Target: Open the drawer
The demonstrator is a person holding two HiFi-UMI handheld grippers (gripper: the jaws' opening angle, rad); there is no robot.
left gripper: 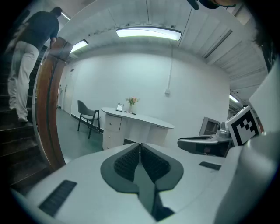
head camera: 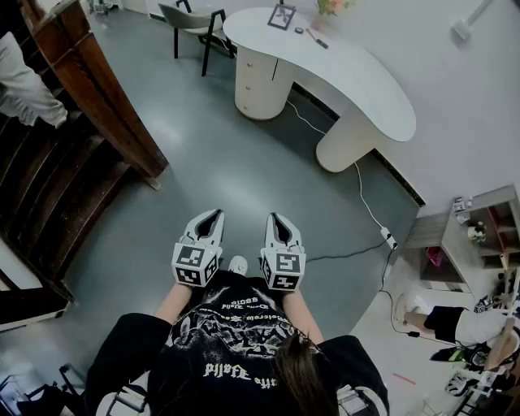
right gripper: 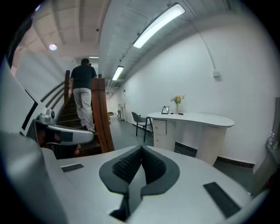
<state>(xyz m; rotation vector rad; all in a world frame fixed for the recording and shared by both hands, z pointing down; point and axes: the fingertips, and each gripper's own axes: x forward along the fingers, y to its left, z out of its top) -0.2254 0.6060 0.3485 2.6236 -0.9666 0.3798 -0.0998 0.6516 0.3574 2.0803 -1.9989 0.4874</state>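
The drawer (right gripper: 159,127) I am after sits in the rounded pedestal under the white curved desk (head camera: 357,73), at the end nearest the chair (head camera: 191,20). It is across the grey floor and well apart from me. Several drawer fronts are stacked there, and I cannot tell which one is meant.

My left tongs (head camera: 214,214) and right tongs (head camera: 275,218) hang side by side in front of my body, tipped a little downward. Each gripper view shows its ribbed pads pressed together with nothing between them, so both are closed and empty.

I judge the drawer to be a light, stiff box on runners that should slide straight out with a steady pull. Each front seems to carry a small dark knob, though it is too small to be sure. That knob is where I would take hold, pinching it squarely with one pair of tongs and drawing level toward me. A small smooth knob could slip from the pads if I pull at an angle. The pedestal looks heavy enough not to shift.

As for writing, no brand or label shows on the desk. The small picture frame (head camera: 282,16) on top is too far off to read. The white print on my black shirt (head camera: 236,333) is upside down in the head view and I cannot read it. The cubes on my tongs carry square black-and-white patterns, not words
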